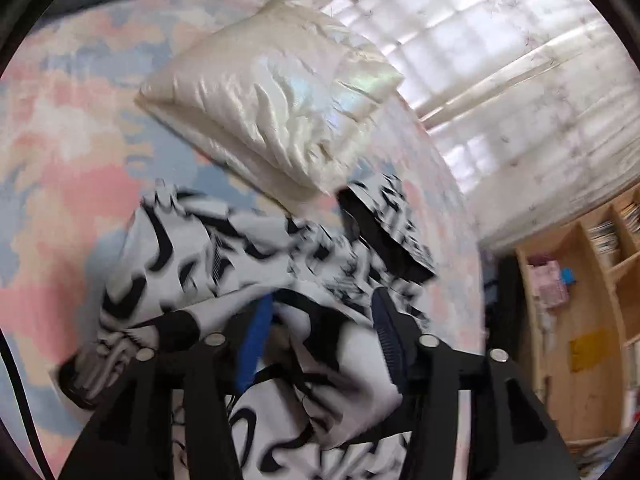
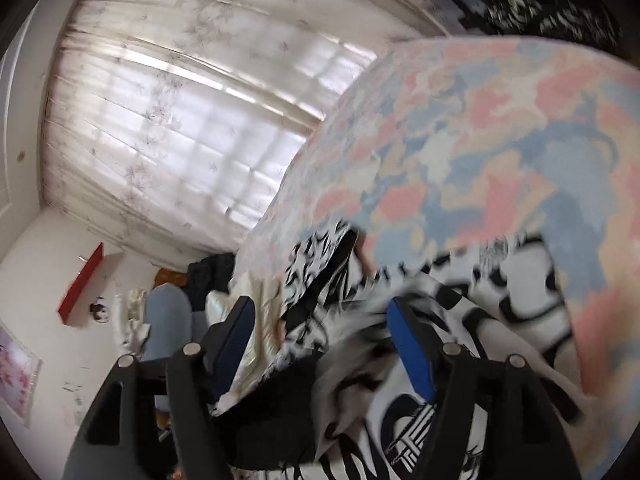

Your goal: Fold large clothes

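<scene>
A large white garment with black graphic print (image 1: 192, 256) lies crumpled on the pastel pink and blue bed sheet (image 1: 60, 160). My left gripper (image 1: 324, 336) hangs over its near part with the jaws apart. Loose folds of the cloth bulge up between the blue pads, and the pads do not pinch them. In the right wrist view the same garment (image 2: 520, 300) spreads to the right on the bed (image 2: 480, 140). My right gripper (image 2: 324, 340) is open wide above bunched cloth. The picture is motion-blurred.
A shiny cream pillow (image 1: 272, 112) lies on the bed just beyond the garment. A curtained window (image 2: 180, 120) runs along the far side of the bed. A wooden bookshelf (image 1: 580, 320) stands at the right. A jeans-clad leg (image 2: 168, 324) and a red shelf (image 2: 80, 284) show at the left.
</scene>
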`<state>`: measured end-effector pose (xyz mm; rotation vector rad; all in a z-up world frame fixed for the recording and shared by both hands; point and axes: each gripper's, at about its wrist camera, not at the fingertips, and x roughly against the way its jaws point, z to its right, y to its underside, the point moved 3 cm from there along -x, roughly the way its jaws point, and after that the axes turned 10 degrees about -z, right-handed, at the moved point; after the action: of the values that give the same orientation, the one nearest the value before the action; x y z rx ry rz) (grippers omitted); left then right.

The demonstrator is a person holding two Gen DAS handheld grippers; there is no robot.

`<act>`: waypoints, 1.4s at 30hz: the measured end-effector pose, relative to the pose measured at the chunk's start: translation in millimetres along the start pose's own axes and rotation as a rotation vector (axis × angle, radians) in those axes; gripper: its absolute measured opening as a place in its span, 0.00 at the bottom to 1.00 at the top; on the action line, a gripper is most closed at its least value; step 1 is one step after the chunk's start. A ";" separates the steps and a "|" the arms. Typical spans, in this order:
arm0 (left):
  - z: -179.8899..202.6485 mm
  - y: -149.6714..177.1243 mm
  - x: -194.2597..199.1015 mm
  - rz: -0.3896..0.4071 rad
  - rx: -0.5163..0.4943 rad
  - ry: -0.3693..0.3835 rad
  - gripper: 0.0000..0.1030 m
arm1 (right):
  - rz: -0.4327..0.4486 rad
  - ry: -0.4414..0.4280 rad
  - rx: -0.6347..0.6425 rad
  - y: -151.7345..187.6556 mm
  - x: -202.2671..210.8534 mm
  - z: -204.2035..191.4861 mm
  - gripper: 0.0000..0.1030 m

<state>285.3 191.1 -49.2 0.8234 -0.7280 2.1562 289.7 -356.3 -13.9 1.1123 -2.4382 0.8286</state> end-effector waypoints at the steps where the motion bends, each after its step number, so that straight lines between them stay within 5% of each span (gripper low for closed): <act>1: -0.3 -3.2 -5.3 0.016 -0.022 -0.035 0.54 | -0.003 0.023 0.020 -2.6 -5.0 1.0 0.68; 10: -10.6 -12.4 -65.9 -0.066 -0.349 -0.300 0.54 | -0.217 0.343 0.218 -6.0 -73.1 62.9 0.68; 18: -24.5 -18.5 -127.2 -0.191 -0.458 -0.436 0.66 | -0.395 0.416 0.368 8.7 -132.2 80.0 0.69; 20: -25.0 -19.9 -132.0 -0.164 -0.445 -0.438 0.65 | -0.382 0.420 0.384 9.5 -138.0 78.9 0.69; 21: -23.3 -20.2 -131.8 -0.140 -0.441 -0.433 0.59 | -0.376 0.408 0.384 10.0 -139.1 78.1 0.57; 22: -21.0 -19.7 -132.2 -0.133 -0.444 -0.417 0.33 | -0.380 0.393 0.380 11.0 -140.4 77.0 0.22; 23: -18.1 -19.3 -132.0 -0.132 -0.439 -0.405 0.14 | -0.386 0.400 0.386 12.8 -142.0 77.1 0.05; 26: -3.5 -18.8 -113.9 -0.035 -0.437 -0.400 0.07 | -0.260 0.424 0.440 13.8 -119.3 61.5 0.04; 30: 6.8 -24.1 -107.4 0.060 -0.450 -0.424 0.06 | -0.075 0.339 0.390 -0.4 -82.9 50.5 0.04; 36: -12.8 -24.2 -157.9 0.021 -0.441 -0.537 0.11 | -0.206 0.558 0.300 5.0 -138.8 101.9 0.07; 42: -3.9 -18.5 -146.6 0.051 -0.467 -0.586 0.26 | -0.199 0.558 0.259 5.2 -132.0 101.9 0.13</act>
<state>378.6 144.8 -154.1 1.1867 -1.4891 1.6703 364.0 -342.2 -162.6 1.0150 -1.7714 1.2200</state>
